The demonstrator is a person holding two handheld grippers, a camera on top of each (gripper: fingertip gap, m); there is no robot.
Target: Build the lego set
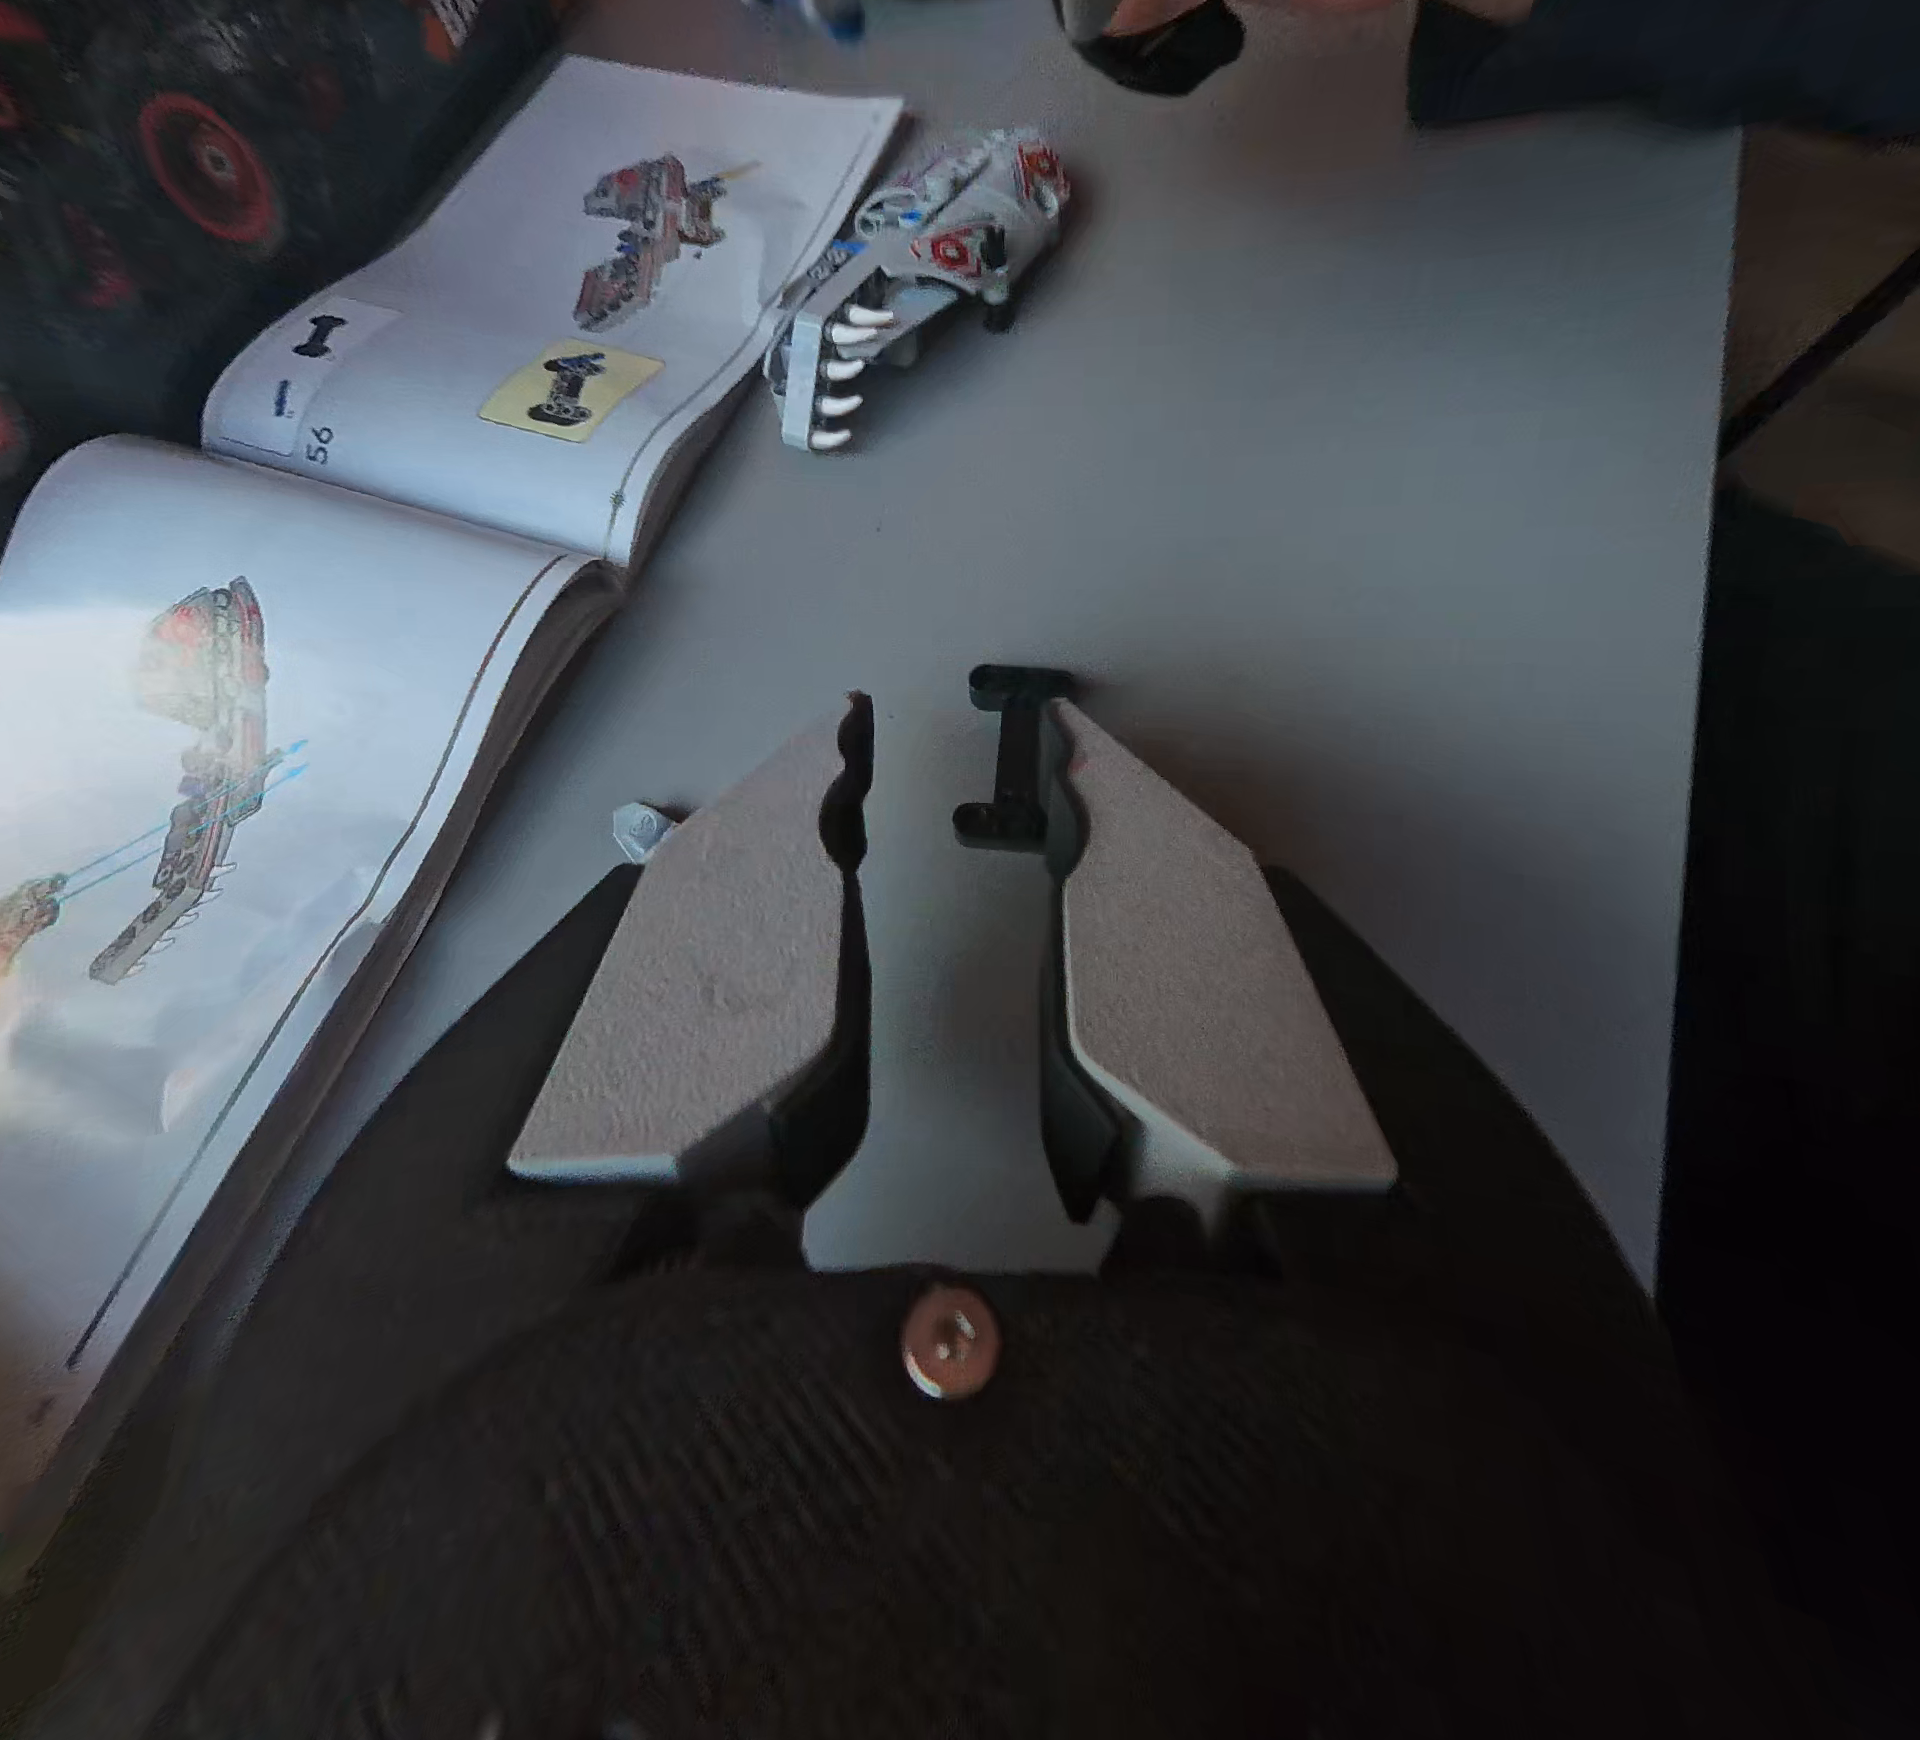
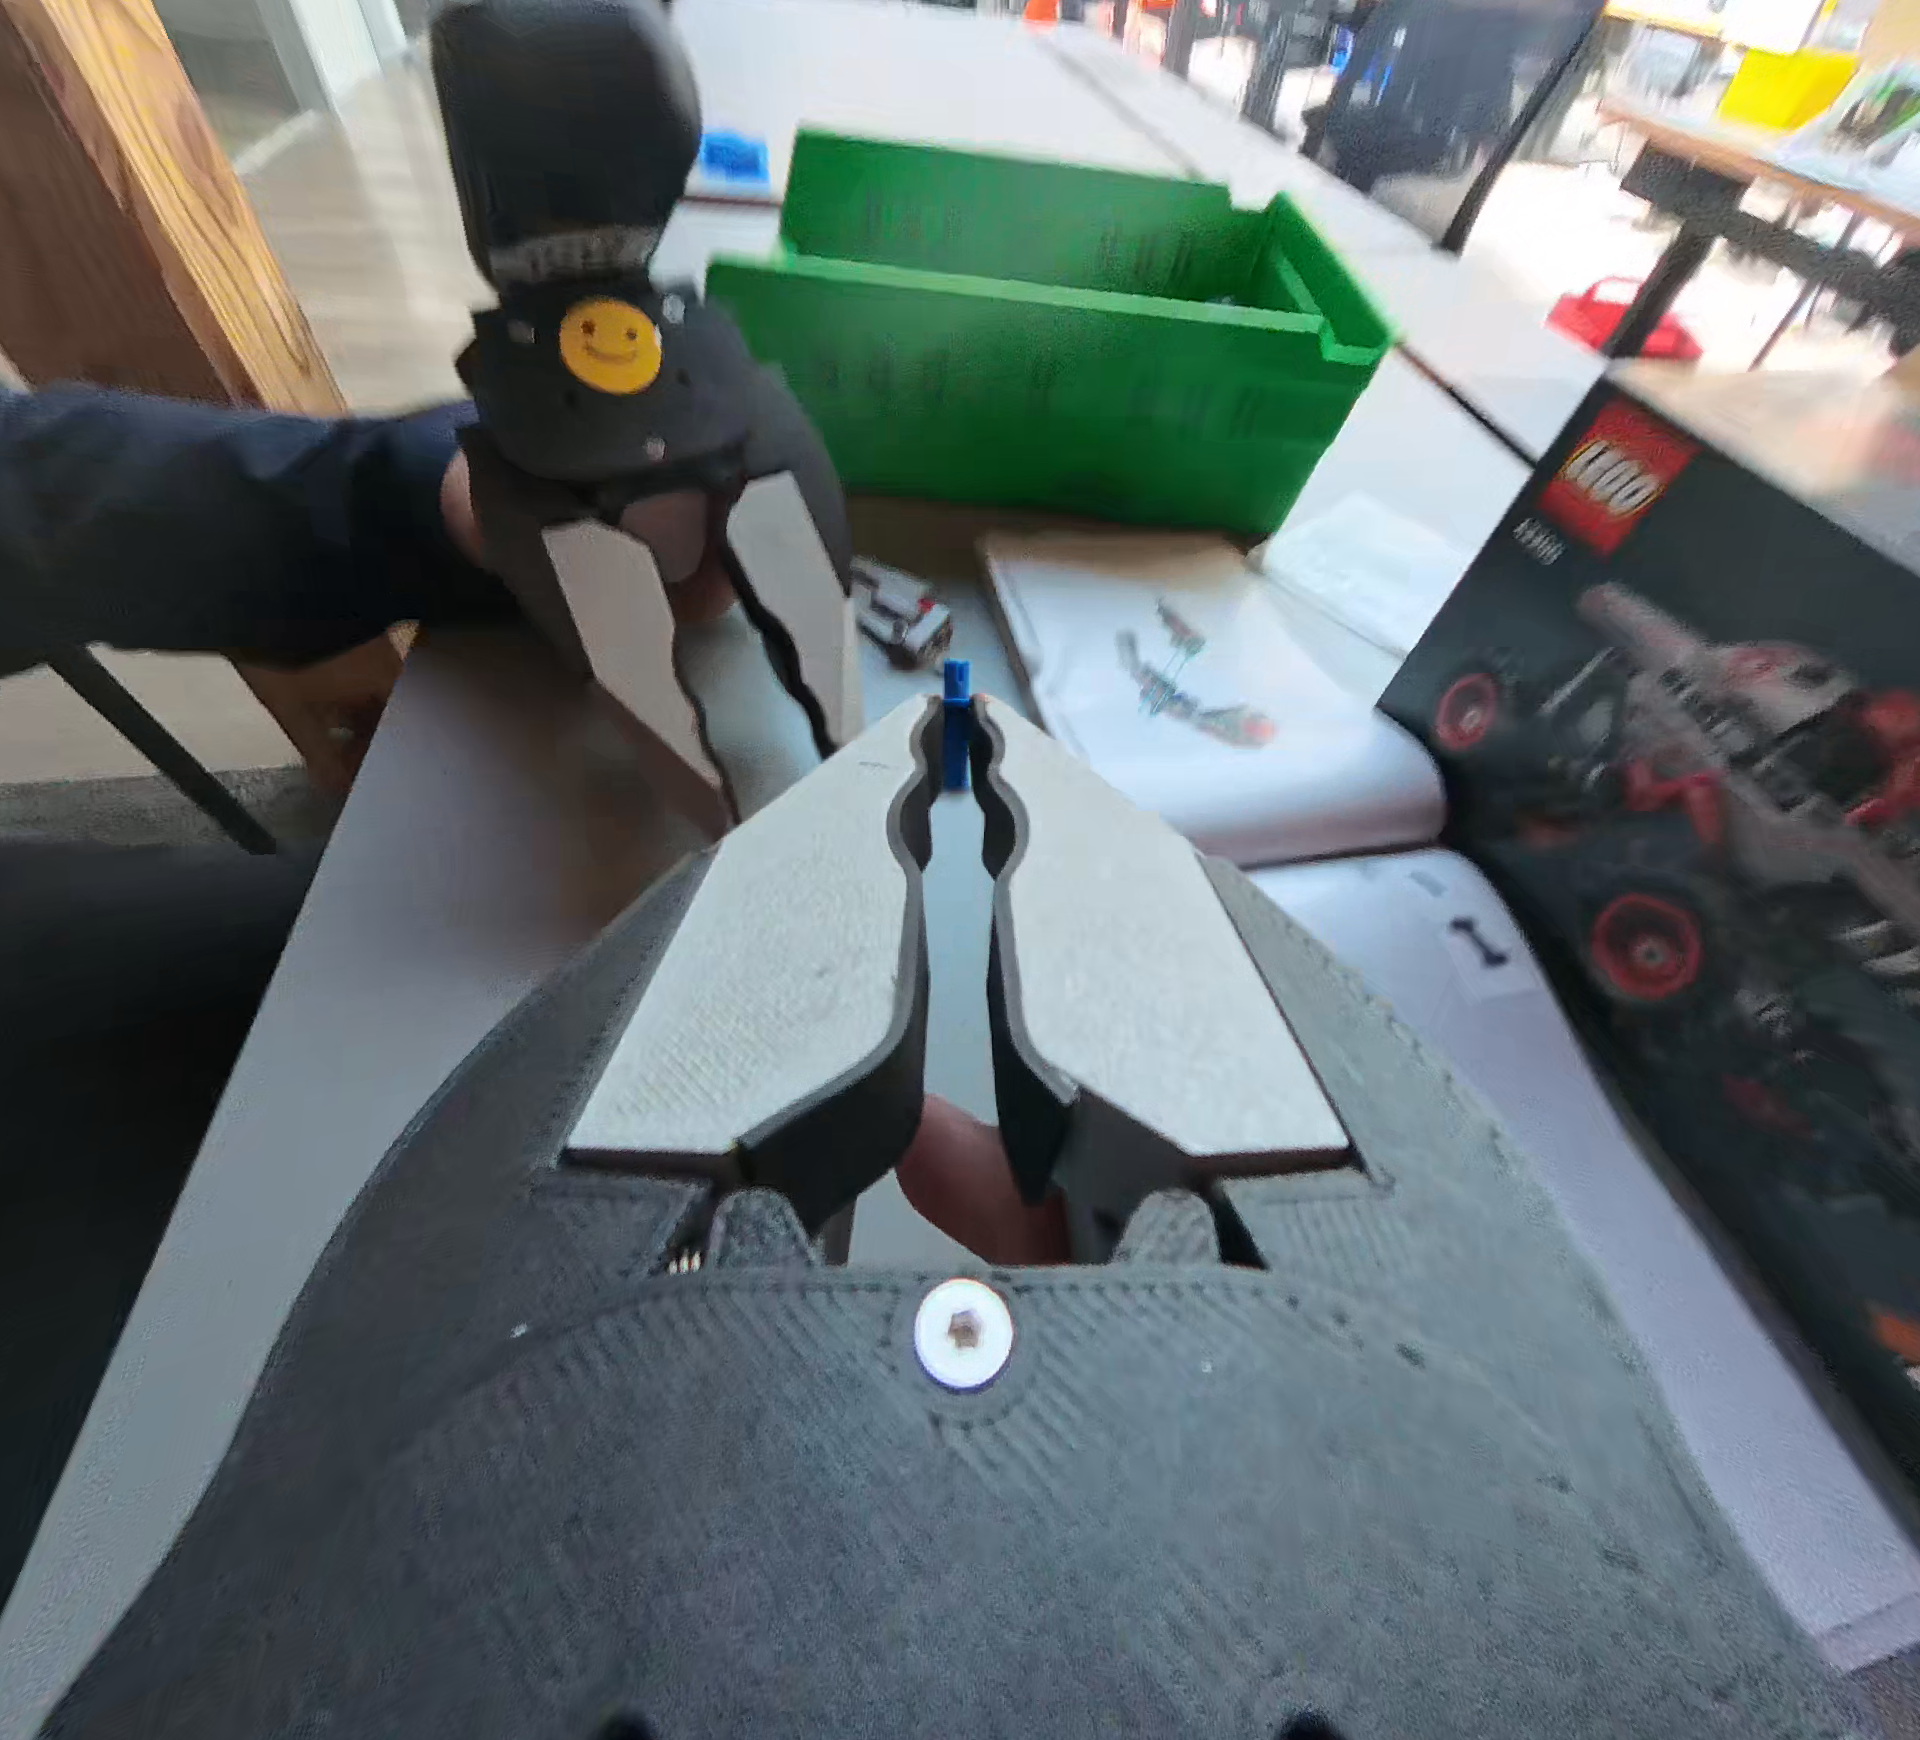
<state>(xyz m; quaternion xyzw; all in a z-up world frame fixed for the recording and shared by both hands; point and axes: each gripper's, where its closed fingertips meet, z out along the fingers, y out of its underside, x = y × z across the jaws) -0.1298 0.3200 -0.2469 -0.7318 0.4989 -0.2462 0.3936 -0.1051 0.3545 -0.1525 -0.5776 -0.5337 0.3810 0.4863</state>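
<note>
Two parts in play | your left gripper (image 1: 961,724) gapes over the black connector (image 1: 1010,755) lying lengthwise on the desk (image 1: 1351,547), touching its right finger | your right gripper (image 2: 956,714) pinches the blue pin (image 2: 956,734) upright

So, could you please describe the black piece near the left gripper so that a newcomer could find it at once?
Start at the open instruction booklet on the grey table; the part-built grey model lies at its edge. Nearer the camera, the black H-shaped piece lies flat beside one tip of the open left gripper. It is all black with two crossbars, unlike the tiny pale grey piece nearby.
</note>
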